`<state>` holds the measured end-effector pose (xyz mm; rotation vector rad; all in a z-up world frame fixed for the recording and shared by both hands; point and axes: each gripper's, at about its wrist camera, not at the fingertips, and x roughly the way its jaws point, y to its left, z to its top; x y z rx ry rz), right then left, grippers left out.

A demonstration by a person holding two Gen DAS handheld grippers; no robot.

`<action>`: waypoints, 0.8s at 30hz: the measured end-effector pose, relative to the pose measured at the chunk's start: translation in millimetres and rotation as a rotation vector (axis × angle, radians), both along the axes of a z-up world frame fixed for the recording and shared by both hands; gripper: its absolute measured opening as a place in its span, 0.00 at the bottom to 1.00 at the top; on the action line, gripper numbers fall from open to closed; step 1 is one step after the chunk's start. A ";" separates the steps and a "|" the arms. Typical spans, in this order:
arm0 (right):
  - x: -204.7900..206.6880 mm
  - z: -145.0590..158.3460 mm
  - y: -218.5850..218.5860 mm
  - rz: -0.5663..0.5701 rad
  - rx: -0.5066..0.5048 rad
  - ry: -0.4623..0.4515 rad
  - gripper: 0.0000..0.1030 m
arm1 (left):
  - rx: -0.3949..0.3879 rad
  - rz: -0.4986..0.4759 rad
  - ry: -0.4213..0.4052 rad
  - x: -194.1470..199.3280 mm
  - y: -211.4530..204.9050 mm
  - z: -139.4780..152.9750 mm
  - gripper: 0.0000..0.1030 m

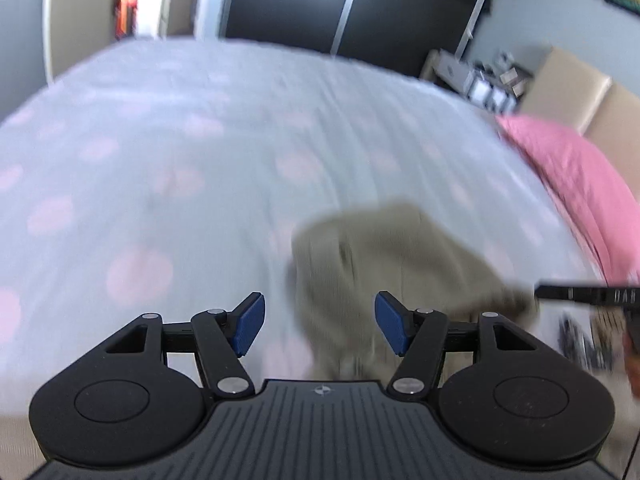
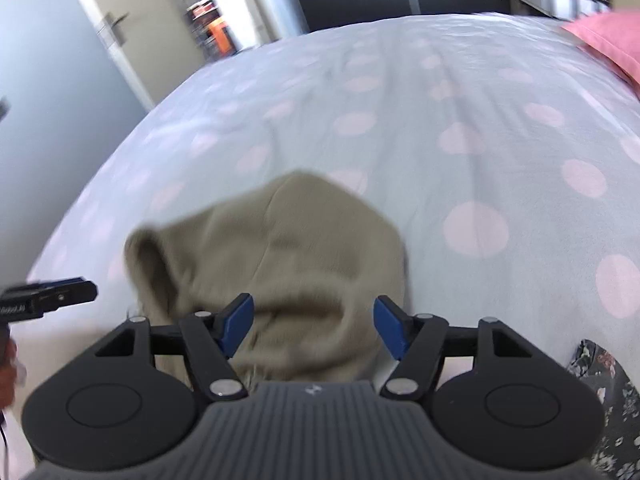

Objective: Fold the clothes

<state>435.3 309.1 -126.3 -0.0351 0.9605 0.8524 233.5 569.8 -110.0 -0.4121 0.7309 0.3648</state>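
Observation:
A khaki garment [image 1: 404, 264] lies bunched on the bed's pale, pink-dotted sheet [image 1: 200, 152]. In the left wrist view it sits ahead and to the right of my left gripper [image 1: 320, 326], which is open above the bed with nothing between its blue pads. In the right wrist view the same khaki garment [image 2: 276, 256] spreads just beyond and below my right gripper [image 2: 314, 326], open too, the pads not pressing on the cloth. The right gripper's tip [image 1: 588, 294] shows at the left view's right edge; the left gripper's tip [image 2: 52, 296] shows at the right view's left edge.
A pink pillow [image 1: 576, 184] lies at the right end of the bed, also seen as a pink pillow [image 2: 608, 40]. A dark floral cloth [image 2: 604, 392] lies near the bed's front right. Beyond the bed are a dark wardrobe [image 1: 288, 4], a doorway and a cluttered shelf [image 1: 488, 76].

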 end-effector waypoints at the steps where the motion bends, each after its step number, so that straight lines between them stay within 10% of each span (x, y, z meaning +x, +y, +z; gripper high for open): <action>1: 4.4 -0.6 2.9 -0.024 0.003 0.005 0.66 | -0.003 0.009 0.000 8.6 3.2 -0.3 0.59; 6: -0.3 -4.3 28.3 0.065 -0.023 -0.058 0.66 | 0.017 -0.035 0.092 45.6 2.8 -13.8 0.59; 11: -27.6 -17.8 56.1 0.272 -0.272 -0.292 0.66 | 0.148 -0.097 0.187 52.9 -11.1 -31.8 0.59; 12: -28.6 -19.8 56.3 0.283 -0.292 -0.319 0.60 | 0.153 -0.103 0.186 51.9 -11.1 -32.9 0.58; 14: -30.6 -23.8 56.6 0.305 -0.332 -0.373 0.14 | 0.162 -0.113 0.181 52.4 -11.6 -34.7 0.40; 15: -28.3 -22.5 52.6 0.294 -0.326 -0.387 0.11 | 0.172 -0.122 0.180 51.9 -12.7 -34.3 0.22; 24: -6.3 -49.3 19.7 0.202 -0.366 -0.294 0.09 | 0.257 -0.265 0.343 47.6 -18.3 -72.2 0.09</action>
